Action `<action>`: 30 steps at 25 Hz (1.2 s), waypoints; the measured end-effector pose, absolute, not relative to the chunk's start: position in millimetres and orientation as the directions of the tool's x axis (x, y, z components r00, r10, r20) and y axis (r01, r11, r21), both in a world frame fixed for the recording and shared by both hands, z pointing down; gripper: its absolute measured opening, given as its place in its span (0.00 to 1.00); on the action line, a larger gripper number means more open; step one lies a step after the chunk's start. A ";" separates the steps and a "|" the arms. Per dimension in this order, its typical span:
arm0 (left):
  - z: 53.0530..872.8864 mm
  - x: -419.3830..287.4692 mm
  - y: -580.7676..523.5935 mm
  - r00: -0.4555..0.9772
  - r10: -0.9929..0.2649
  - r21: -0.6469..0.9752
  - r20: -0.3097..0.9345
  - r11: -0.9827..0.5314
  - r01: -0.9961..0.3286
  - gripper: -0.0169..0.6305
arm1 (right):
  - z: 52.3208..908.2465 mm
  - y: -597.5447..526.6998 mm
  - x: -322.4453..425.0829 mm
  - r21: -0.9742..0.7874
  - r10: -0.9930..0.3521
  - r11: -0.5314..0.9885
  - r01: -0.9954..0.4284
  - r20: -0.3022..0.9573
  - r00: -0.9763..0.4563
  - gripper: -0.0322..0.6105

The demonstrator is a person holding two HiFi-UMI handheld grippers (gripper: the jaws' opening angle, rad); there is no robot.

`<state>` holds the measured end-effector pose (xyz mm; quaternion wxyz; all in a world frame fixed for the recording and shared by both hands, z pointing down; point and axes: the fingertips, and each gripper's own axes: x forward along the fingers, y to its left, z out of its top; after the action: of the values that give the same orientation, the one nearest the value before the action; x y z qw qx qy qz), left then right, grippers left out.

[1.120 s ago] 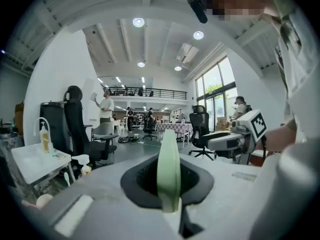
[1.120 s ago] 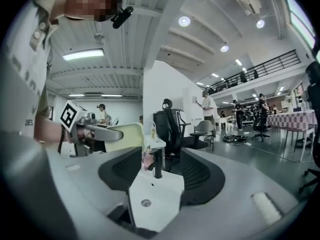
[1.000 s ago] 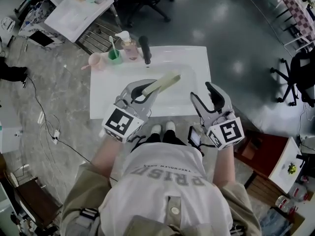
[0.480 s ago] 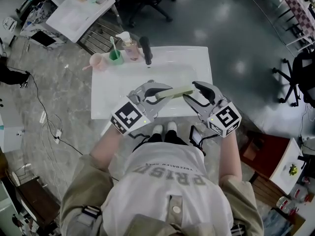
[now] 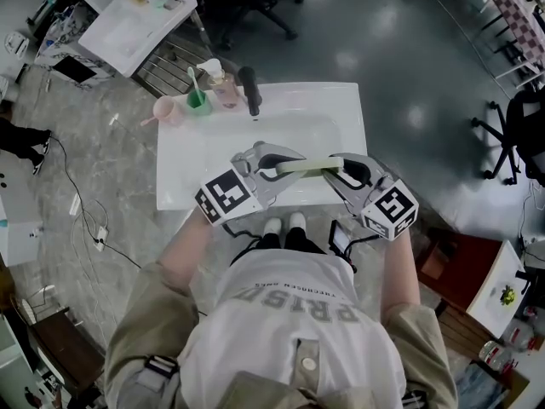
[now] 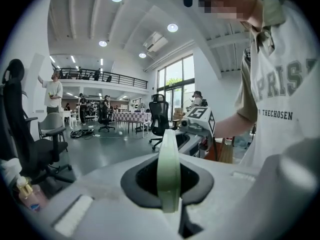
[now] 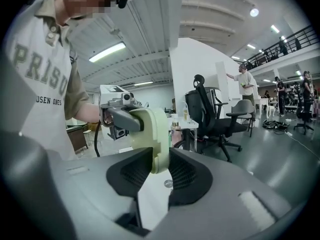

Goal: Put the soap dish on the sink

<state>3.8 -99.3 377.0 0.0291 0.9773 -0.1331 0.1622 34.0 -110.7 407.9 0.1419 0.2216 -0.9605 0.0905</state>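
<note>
Green soap dish isn't set on the sink yet: left gripper fingers clamp one end, right gripper fingers have just been closing onto the other.

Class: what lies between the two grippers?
The soap dish, in the head view: the left gripper clamps one end; the right gripper has just been closing its jaws on the other.

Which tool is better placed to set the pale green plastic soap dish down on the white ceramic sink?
Probably left: the left tool is clamped on one end of the pale green soap dish above the white sink. The right tool has just been closing its jaws on the other end.
</note>
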 end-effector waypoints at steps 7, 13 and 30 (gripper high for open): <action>386.2 6.9 -103.1 0.922 -0.222 0.081 0.318 -0.962 -0.260 0.06 | 418.6 -107.6 39.6 -0.187 -0.382 0.874 -0.449 0.307 -0.871 0.18; 394.4 11.2 -110.9 0.910 -0.243 0.076 0.336 -0.956 -0.283 0.08 | 426.7 -110.8 45.8 -0.290 -0.387 0.836 -0.466 0.289 -0.875 0.17; 436.5 8.4 -116.7 0.826 -0.315 -0.107 0.467 -0.948 -0.301 0.60 | 455.1 -122.3 56.7 -0.577 -0.314 0.684 -0.446 0.319 -0.894 0.16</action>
<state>8.4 -116.7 436.5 -0.0142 0.9555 -0.1613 0.2466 56.7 -122.3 455.1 0.0974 0.2081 -0.9125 0.3384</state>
